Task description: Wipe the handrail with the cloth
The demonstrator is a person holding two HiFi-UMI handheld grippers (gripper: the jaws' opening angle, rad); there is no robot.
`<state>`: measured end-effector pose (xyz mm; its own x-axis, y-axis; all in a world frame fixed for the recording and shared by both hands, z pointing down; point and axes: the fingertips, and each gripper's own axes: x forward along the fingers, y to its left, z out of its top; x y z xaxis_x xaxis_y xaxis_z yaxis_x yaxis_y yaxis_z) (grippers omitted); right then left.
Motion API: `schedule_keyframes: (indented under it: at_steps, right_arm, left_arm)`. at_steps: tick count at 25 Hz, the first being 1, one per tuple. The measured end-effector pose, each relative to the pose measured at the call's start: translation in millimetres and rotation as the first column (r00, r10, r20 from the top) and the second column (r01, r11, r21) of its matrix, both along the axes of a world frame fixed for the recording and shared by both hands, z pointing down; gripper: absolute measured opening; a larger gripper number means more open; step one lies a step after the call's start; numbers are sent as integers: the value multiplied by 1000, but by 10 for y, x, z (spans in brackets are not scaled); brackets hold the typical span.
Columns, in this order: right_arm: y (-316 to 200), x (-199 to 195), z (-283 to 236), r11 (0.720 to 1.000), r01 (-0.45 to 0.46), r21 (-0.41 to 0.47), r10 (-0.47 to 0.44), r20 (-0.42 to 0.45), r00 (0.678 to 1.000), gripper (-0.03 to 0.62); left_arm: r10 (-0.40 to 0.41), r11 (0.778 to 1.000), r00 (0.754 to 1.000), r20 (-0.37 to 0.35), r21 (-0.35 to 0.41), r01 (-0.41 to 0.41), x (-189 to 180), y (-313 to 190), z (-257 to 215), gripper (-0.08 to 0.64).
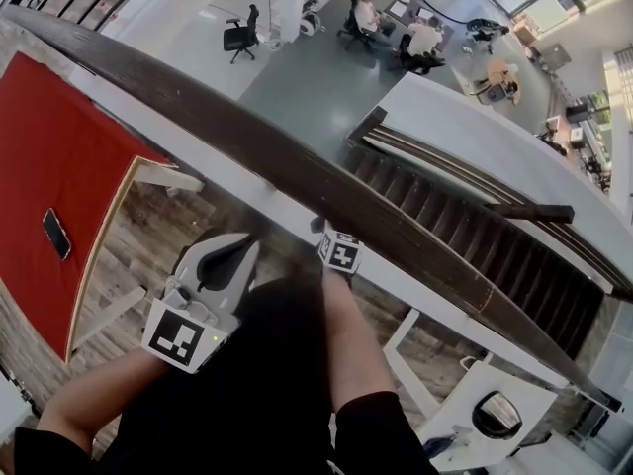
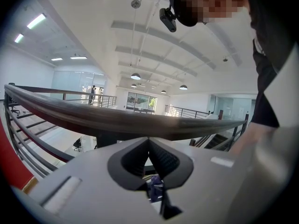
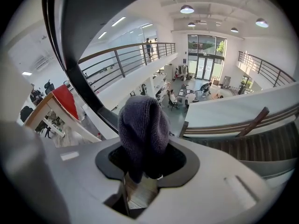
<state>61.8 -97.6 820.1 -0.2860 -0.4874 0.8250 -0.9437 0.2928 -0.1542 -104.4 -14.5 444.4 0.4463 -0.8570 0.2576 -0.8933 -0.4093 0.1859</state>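
The dark wooden handrail (image 1: pixel 297 171) runs diagonally from upper left to lower right in the head view. My right gripper (image 1: pixel 327 234) reaches up to its near edge, with the fingertips hidden against the rail. In the right gripper view the jaws (image 3: pixel 145 149) are shut on a dark purple-grey knitted cloth (image 3: pixel 143 127) that bunches up above them, and the handrail (image 3: pixel 70 45) curves past on the left. My left gripper (image 1: pixel 220 257) sits just below the rail, to the left. Its jaws (image 2: pixel 148 141) are shut with nothing held, right under the handrail (image 2: pixel 117 118).
A red-topped table (image 1: pixel 59 166) with a phone (image 1: pixel 56 234) lies at lower left. A staircase (image 1: pixel 475 240) with its own rails descends on the right. People sit at desks (image 1: pixel 401 28) on the floor far below. A white table with a bowl (image 1: pixel 497 414) stands at bottom right.
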Motion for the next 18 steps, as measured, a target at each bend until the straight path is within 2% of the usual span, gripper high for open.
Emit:
schedule_keyframes:
  at_steps: [4,10,18]
  right_arm:
    - [-6,19,-9,1000,-7,2,7,5,1000,138]
    - [6,121,-38,998,65,5,-65,-22,998,138]
    - [19,255,-56,998,54,16,-54,7,999,141]
  left_arm:
    - [1,1000,1000,0,3,-1,65,35,-21,0]
    - [-11,1000,1000,5,-13,11,160,116,-34,0]
    - [-27,999,1000,2,-41,27,303,244,5,0]
